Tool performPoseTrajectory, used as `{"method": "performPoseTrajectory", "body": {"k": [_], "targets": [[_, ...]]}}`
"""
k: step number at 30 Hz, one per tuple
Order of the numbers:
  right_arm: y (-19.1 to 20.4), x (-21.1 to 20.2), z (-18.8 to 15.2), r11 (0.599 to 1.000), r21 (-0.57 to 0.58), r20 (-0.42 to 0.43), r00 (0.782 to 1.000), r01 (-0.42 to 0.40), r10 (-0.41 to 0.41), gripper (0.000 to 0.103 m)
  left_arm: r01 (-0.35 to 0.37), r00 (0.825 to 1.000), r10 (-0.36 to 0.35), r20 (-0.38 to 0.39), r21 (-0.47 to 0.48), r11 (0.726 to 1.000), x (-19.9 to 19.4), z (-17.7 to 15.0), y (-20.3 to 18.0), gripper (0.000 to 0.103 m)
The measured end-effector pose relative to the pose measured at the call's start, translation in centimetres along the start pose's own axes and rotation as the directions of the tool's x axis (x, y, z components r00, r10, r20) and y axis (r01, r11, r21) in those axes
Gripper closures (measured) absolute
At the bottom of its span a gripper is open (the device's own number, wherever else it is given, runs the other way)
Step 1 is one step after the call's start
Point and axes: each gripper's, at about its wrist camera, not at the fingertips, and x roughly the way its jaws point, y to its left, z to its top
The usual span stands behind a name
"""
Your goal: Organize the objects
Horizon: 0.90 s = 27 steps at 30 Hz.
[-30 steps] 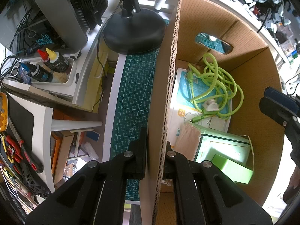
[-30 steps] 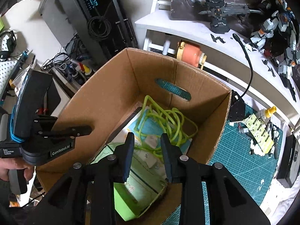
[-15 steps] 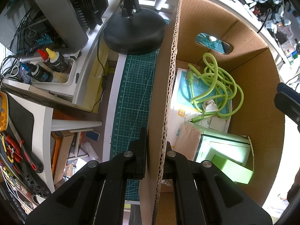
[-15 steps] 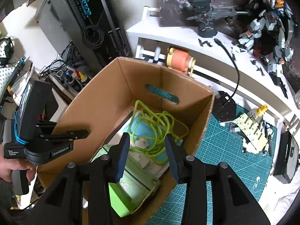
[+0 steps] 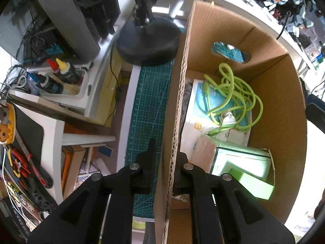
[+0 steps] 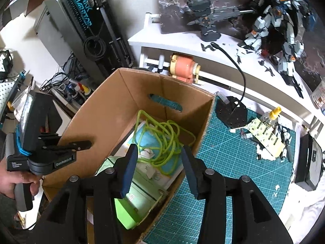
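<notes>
While the left gripper [image 5: 162, 160] fingers, opening, seemingly still pinch its wall, the brown cardboard box [image 6: 126, 105] holds a green cable [image 6: 164, 138]; the right gripper [image 6: 158, 168] opens empty.

**A hobbyist's model-building bench at home**

A green cutting mat [image 6: 229, 162] covers the bench, strewn with small kit parts. Assembled robot figures [image 6: 278, 18] stand on a white shelf [image 6: 182, 38] behind. Glue bottles [image 5: 61, 75], red-handled pliers [image 5: 26, 168] and a computer tower [image 6: 81, 26] with tangled cables crowd one side.
</notes>
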Motion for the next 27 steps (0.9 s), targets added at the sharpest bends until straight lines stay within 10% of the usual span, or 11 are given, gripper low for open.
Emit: {"method": "performPoseTrajectory", "body": {"k": [13, 27], "targets": [[-3.2, -3.4, -1.9, 0.993, 0.110, 0.054, 0.997, 0.052, -0.058, 0.024, 0.021, 0.985, -0.022, 0.168, 0.009, 1.000, -6.4, 0.0, -1.6, 0.028], [-6.8, -8.5, -7.0, 0.951, 0.248, 0.105, 0.970, 0.186, -0.218, 0.001, 0.082, 0.968, -0.092, 0.235, 0.053, 0.995, -10.3, -2.6, -6.2, 0.012]]}}
